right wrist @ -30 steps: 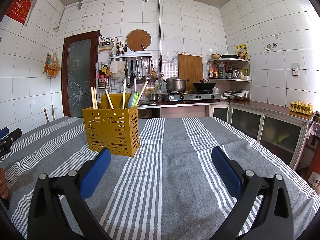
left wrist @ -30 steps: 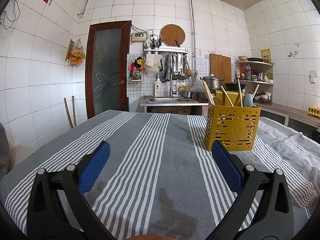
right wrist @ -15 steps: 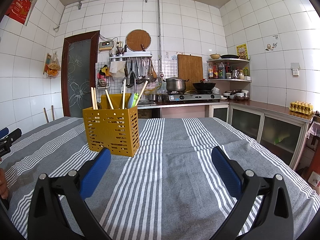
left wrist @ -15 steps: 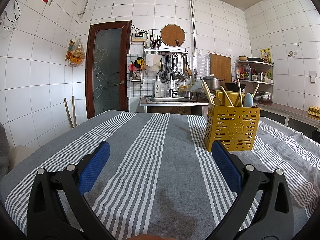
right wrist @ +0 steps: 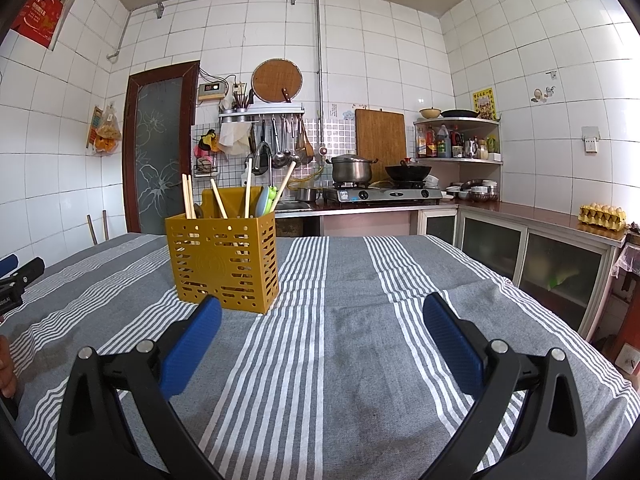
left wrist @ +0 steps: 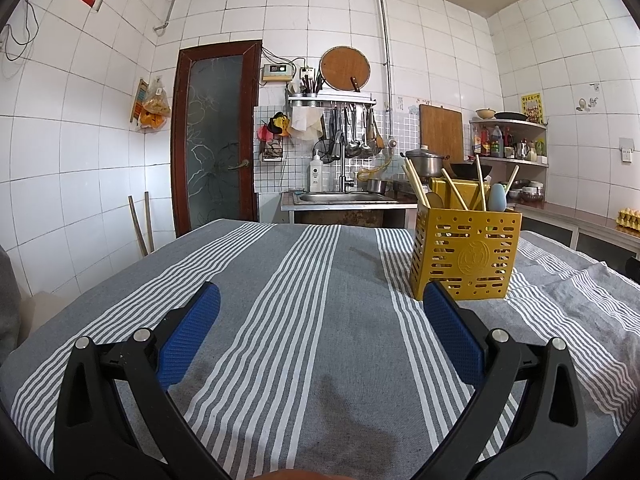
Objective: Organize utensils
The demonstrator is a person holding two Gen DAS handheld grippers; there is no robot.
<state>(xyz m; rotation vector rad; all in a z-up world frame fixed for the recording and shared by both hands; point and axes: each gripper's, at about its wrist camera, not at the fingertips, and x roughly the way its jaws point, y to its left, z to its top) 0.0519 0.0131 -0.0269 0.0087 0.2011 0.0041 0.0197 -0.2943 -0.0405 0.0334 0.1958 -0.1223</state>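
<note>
A yellow perforated utensil holder [left wrist: 464, 252] [right wrist: 226, 260] stands upright on the grey striped tablecloth [left wrist: 312, 312] [right wrist: 352, 320]. Wooden chopsticks [left wrist: 414, 182] [right wrist: 187, 196] and a pale blue spoon [left wrist: 498, 198] [right wrist: 264, 200] stick out of its top. My left gripper [left wrist: 322, 300] is open over bare cloth, with the holder just beyond its right finger. My right gripper [right wrist: 322, 312] is open too, and the holder stands just beyond its left finger. Neither gripper holds anything.
The left gripper's tip [right wrist: 20, 276] shows at the left edge of the right wrist view. Behind the table are a sink [left wrist: 344, 198], a stove with a pot [right wrist: 352, 168], a door [left wrist: 214, 136] and low cabinets [right wrist: 520, 256] on the right.
</note>
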